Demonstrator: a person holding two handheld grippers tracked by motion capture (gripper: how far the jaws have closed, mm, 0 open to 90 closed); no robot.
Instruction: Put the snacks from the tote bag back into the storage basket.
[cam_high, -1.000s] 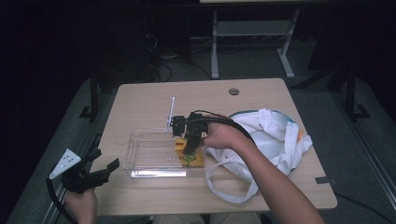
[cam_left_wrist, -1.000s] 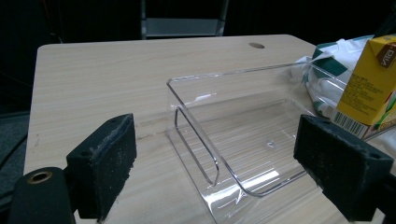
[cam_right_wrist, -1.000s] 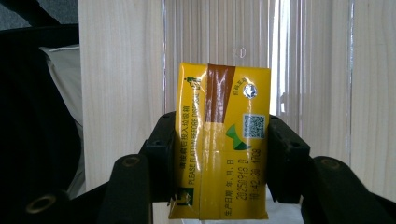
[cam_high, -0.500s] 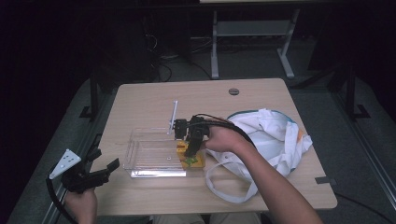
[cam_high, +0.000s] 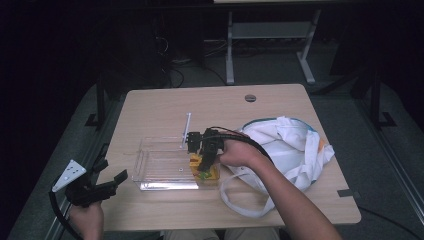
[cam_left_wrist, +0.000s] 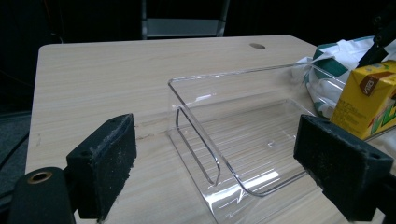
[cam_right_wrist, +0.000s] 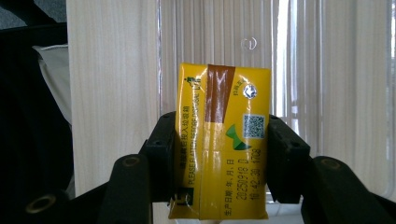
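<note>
A yellow drink carton (cam_right_wrist: 222, 140) sits between the black pads of my right gripper (cam_right_wrist: 222, 154), which is shut on it. From above, the right gripper (cam_high: 204, 161) points down and holds the carton (cam_high: 206, 173) at the right end of a clear plastic tray (cam_high: 150, 145). Below the carton lies the tray's floor (cam_right_wrist: 299, 46), close to one wall. My left gripper (cam_high: 111, 170) hangs off the table's near left corner, open with nothing in it. Its view looks between its wide-apart jaws (cam_left_wrist: 223, 163) at the tray (cam_left_wrist: 243, 72) and the carton (cam_left_wrist: 366, 100).
A white cloth bag with green trim (cam_high: 285, 137) lies crumpled right of the tray, its strap looping toward the near edge; it also appears as the bag (cam_left_wrist: 336, 53). A thin clear panel (cam_high: 187, 127) stands up at the tray's far side. The wooden table (cam_high: 165, 107) has a cable hole (cam_high: 250, 98).
The right gripper and its carton have barely shifted at the tray's right end. The left gripper has stayed where it was.
</note>
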